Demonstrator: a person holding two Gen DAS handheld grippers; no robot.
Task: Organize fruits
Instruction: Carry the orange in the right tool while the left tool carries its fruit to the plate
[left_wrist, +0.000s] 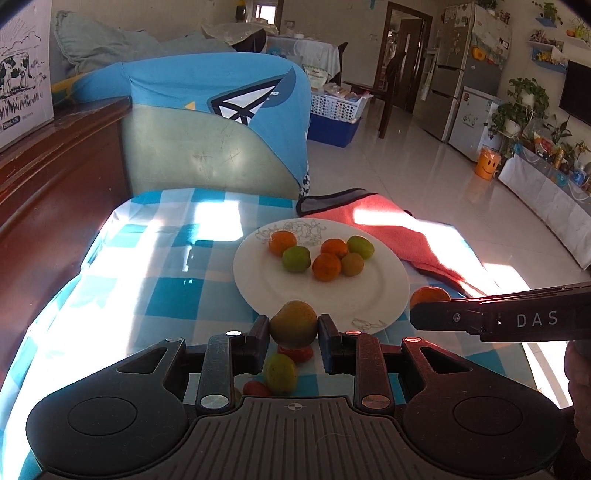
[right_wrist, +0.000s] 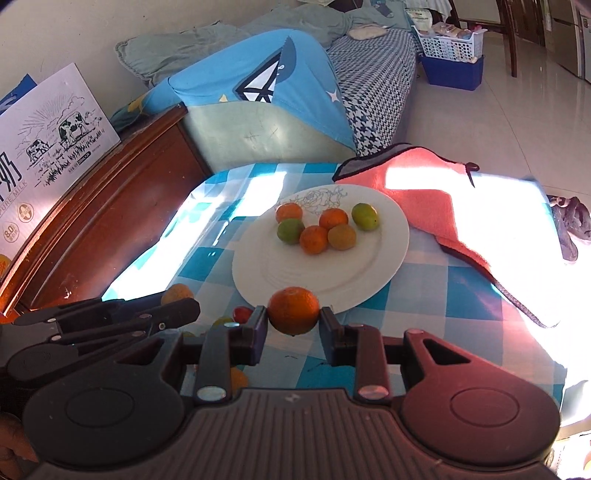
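Two grippers, each clamped on one fruit, held above the near rim of a white plate.

Left gripper: jaws narrowed onto a yellow-green fruit with a brownish blush, pads pressing both its sides. The plate on the blue-checked surface carries three oranges and three green fruits clustered together. Right gripper: jaws closed on an orange with dimpled skin. Only the left view shows loose fruit lying on the surface beneath the gripper; only the right view shows the pink cloth to its far edge.
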